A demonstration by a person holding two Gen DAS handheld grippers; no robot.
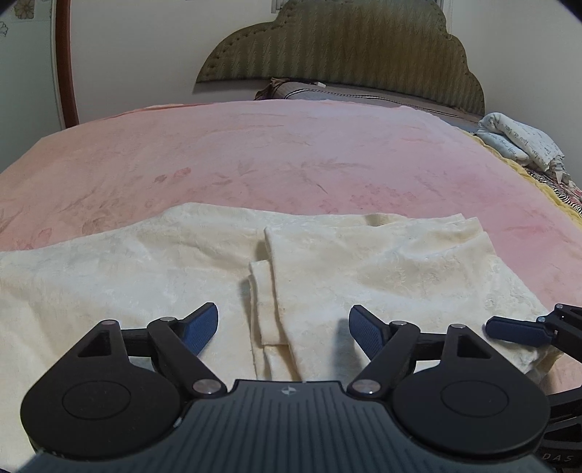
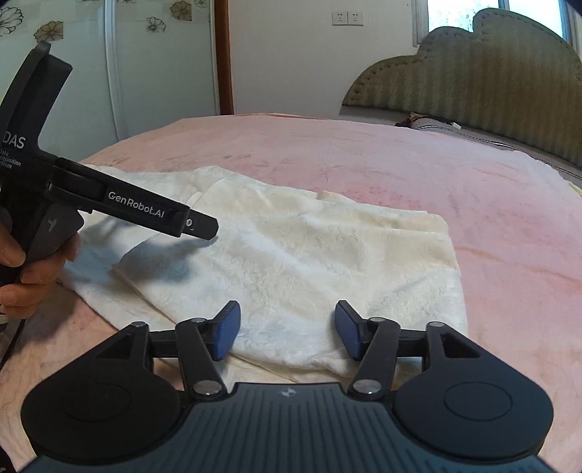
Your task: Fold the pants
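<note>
We've got the cream pants (image 1: 327,262) lying folded on the pink blanket (image 1: 254,152), right ahead of both claws. Left gripper (image 1: 283,327) and right gripper (image 2: 287,329) gape wide, holding nothing. Risk: pinching only the top layer, so the fold slides apart.

A wide bed with a pink blanket (image 1: 254,152) fills the room, and an olive padded headboard (image 1: 345,47) with a wavy top stands against the pale wall (image 1: 145,47). Daylight enters through a window (image 2: 462,14) behind the headboard. Two white sockets (image 2: 347,17) sit on the wall beside a brown wooden frame (image 2: 223,54).
</note>
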